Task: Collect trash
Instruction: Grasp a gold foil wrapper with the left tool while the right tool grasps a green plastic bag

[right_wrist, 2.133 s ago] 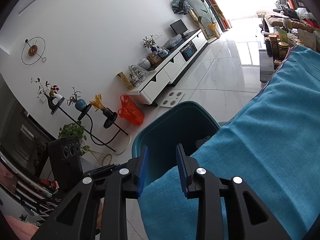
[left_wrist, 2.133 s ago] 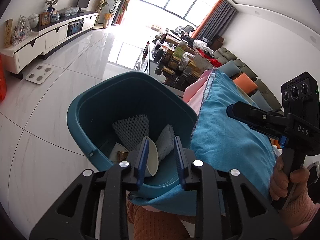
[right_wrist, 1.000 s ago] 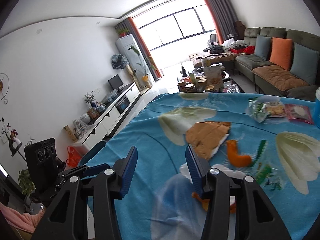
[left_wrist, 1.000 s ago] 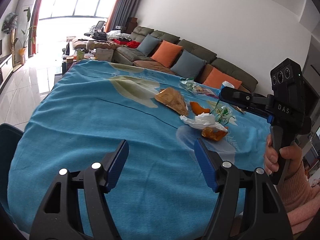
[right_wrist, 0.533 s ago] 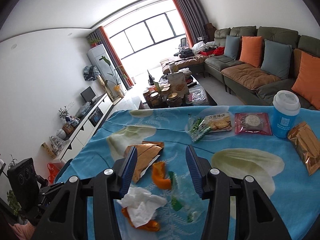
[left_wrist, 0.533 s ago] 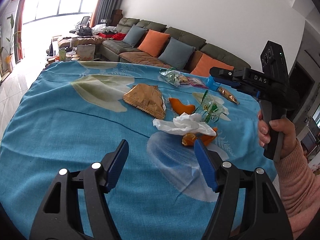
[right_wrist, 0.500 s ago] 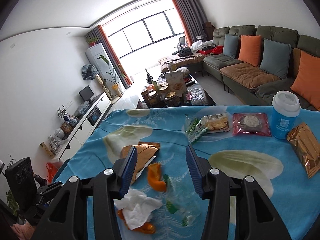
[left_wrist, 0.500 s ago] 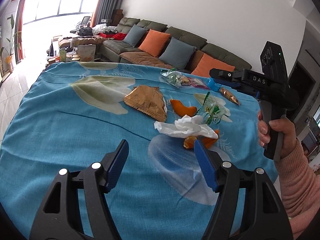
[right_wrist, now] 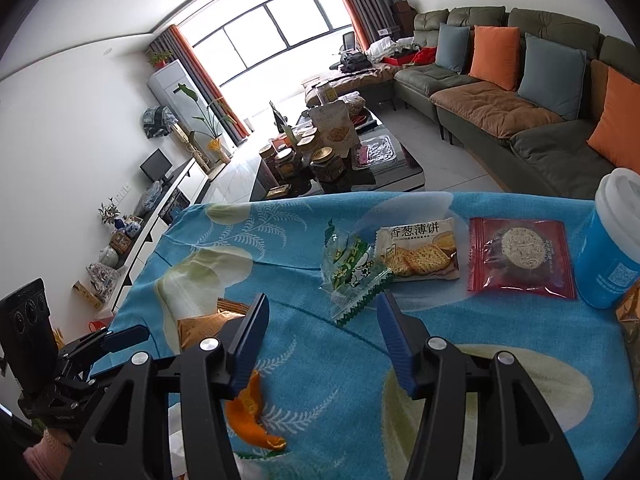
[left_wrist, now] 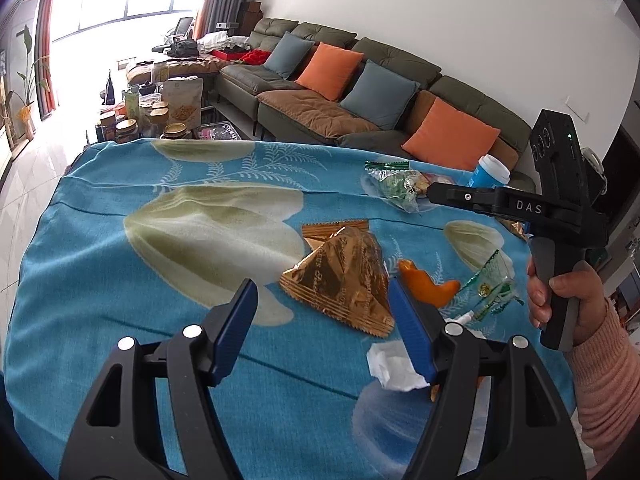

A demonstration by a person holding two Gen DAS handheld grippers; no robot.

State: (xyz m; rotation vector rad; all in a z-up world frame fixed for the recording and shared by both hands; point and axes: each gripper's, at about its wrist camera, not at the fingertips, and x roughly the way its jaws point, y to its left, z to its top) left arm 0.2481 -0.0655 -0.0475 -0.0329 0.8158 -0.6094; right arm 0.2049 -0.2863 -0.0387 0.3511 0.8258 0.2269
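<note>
Trash lies on a table under a blue flowered cloth (left_wrist: 120,248). In the left wrist view my left gripper (left_wrist: 322,320) is open and empty, just short of a crumpled gold wrapper (left_wrist: 340,276). An orange peel (left_wrist: 428,286), a clear green-printed wrapper (left_wrist: 490,284) and a white tissue (left_wrist: 390,368) lie to its right. In the right wrist view my right gripper (right_wrist: 320,336) is open and empty, just short of a green-and-white empty wrapper (right_wrist: 352,276). The orange peel (right_wrist: 250,416) and gold wrapper (right_wrist: 200,326) lie lower left.
A cracker pack (right_wrist: 420,254), a red biscuit pack (right_wrist: 520,254) and a blue cup with white lid (right_wrist: 612,248) stand at the table's far right. A sofa with orange and blue cushions (left_wrist: 360,92) and a cluttered coffee table (right_wrist: 332,160) lie beyond.
Both grippers swung away from the teal bin to the table, opened wider, and moved in closer over the trash. The left one neared the gold wrapper, the right one the green wrapper.
</note>
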